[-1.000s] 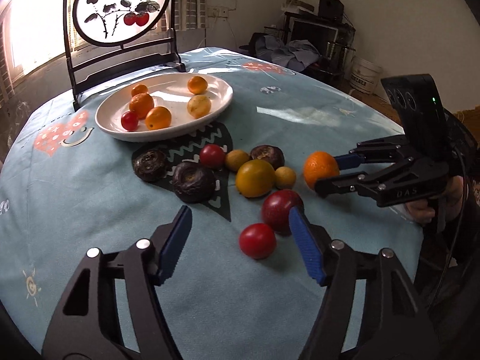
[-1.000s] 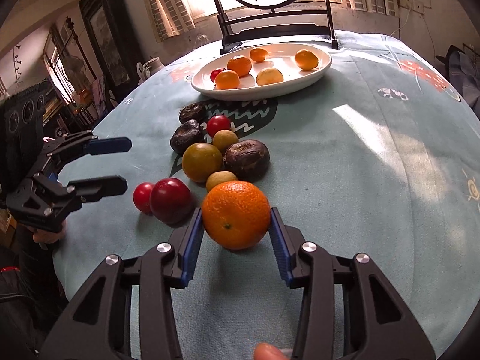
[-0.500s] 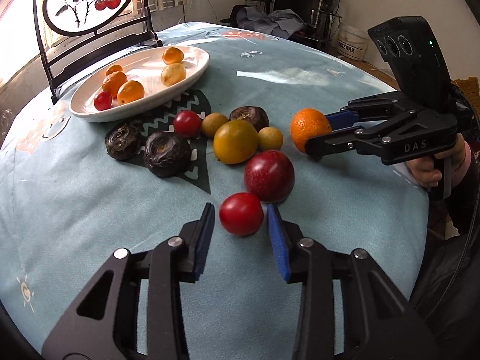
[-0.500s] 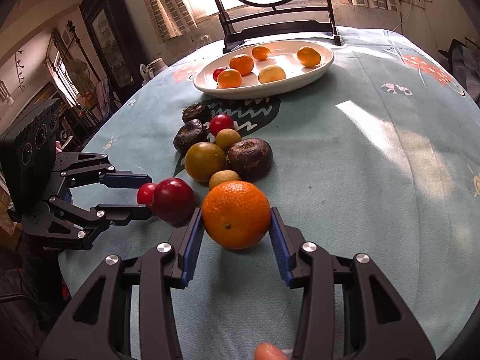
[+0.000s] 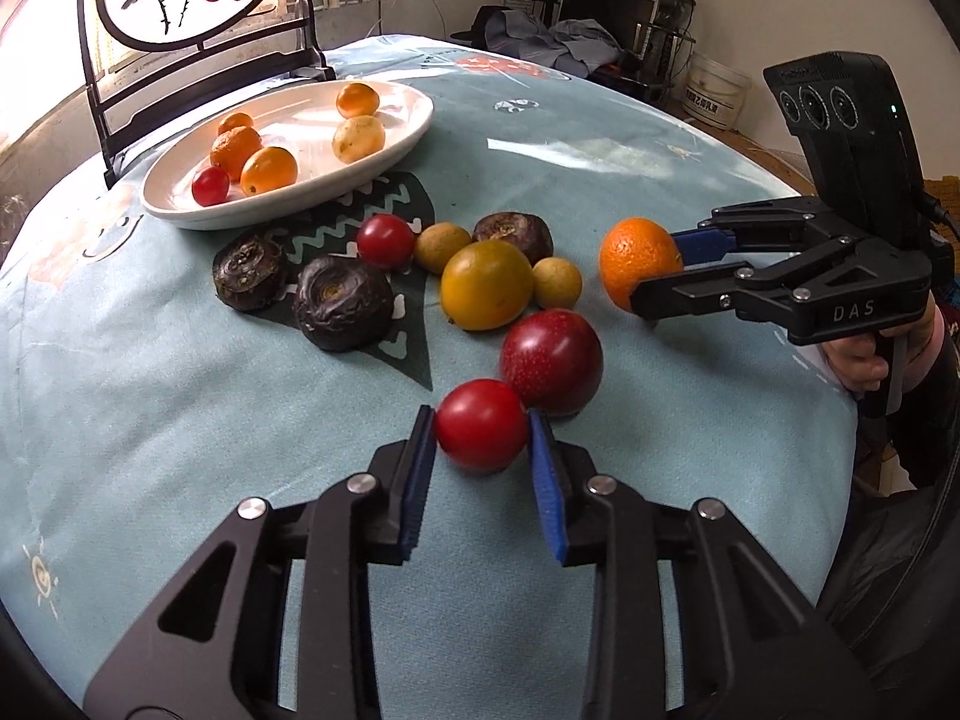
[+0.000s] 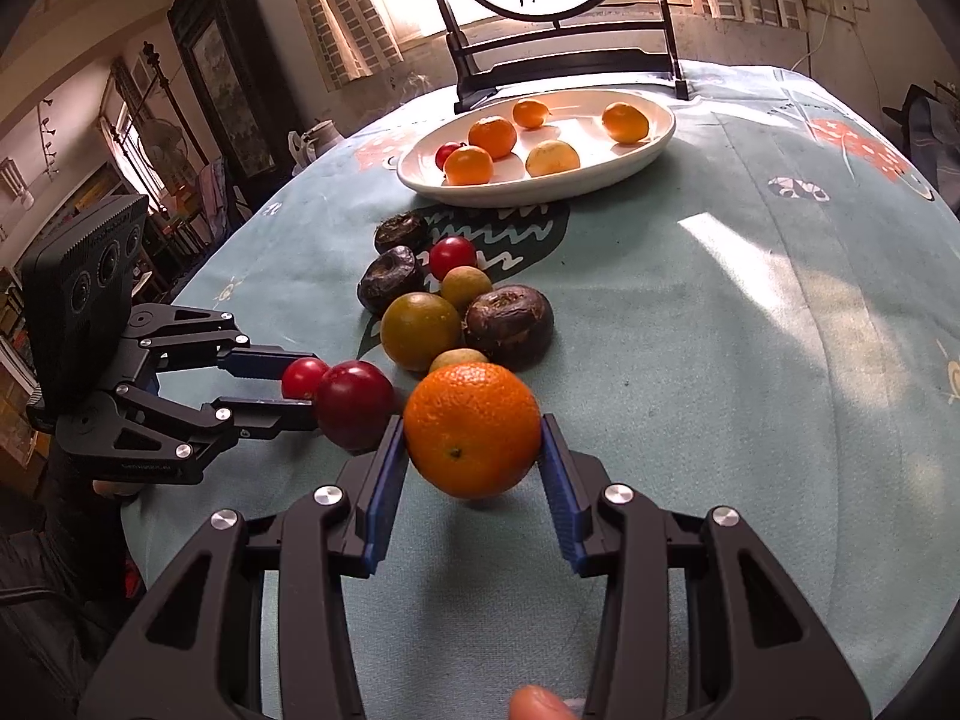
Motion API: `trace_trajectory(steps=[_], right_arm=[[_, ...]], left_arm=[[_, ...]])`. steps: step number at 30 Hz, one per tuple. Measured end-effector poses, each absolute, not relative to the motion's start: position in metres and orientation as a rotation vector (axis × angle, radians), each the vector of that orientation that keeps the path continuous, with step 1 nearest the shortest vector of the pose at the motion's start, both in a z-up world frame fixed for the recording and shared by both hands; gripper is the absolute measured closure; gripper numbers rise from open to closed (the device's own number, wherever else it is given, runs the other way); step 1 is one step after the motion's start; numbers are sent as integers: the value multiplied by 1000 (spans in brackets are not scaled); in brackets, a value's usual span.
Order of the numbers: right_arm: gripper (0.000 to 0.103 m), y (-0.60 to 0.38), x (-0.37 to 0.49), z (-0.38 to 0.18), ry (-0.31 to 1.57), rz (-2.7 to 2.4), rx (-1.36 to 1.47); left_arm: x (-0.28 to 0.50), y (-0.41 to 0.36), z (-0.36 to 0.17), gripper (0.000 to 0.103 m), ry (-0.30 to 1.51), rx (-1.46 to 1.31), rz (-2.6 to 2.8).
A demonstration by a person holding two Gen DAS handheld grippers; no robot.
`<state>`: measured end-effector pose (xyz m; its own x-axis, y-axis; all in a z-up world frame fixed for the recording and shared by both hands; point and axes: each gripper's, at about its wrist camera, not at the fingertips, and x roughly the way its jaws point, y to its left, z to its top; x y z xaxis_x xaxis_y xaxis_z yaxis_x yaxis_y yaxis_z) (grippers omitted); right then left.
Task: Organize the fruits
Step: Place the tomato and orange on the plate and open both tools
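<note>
I see a teal cloth w/ a plate, window behind. My left claw pinches a glossy tomato; right claw pinches a dimpled orange.

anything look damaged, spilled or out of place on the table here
Nothing spilled or broken. Three dark brown wrinkled fruits look shrivelled beside the smooth ones, and loose fruit lies on the tablecloth outside the white plate.
</note>
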<state>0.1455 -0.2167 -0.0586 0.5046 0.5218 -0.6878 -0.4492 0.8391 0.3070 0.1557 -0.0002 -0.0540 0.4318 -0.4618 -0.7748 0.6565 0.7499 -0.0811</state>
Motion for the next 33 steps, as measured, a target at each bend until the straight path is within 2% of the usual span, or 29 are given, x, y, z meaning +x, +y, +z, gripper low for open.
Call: trace_trajectory(steps=[6, 12, 19, 29, 30, 33], right_arm=[[59, -217, 174, -22, 746, 600, 129], [59, -209, 258, -3, 627, 495, 149], [59, -209, 342, -29, 704, 398, 193], [57, -205, 369, -44, 771, 400, 171], [50, -204, 369, -45, 772, 405, 169], [42, -207, 363, -39, 761, 403, 169]], left_arm=[[196, 16, -24, 72, 844, 92, -639], [279, 14, 5, 72, 801, -9, -435], [358, -13, -2, 72, 841, 1, -360], [391, -38, -27, 71, 906, 62, -344], [390, -38, -27, 70, 906, 58, -338], [384, -32, -19, 45, 880, 67, -276]])
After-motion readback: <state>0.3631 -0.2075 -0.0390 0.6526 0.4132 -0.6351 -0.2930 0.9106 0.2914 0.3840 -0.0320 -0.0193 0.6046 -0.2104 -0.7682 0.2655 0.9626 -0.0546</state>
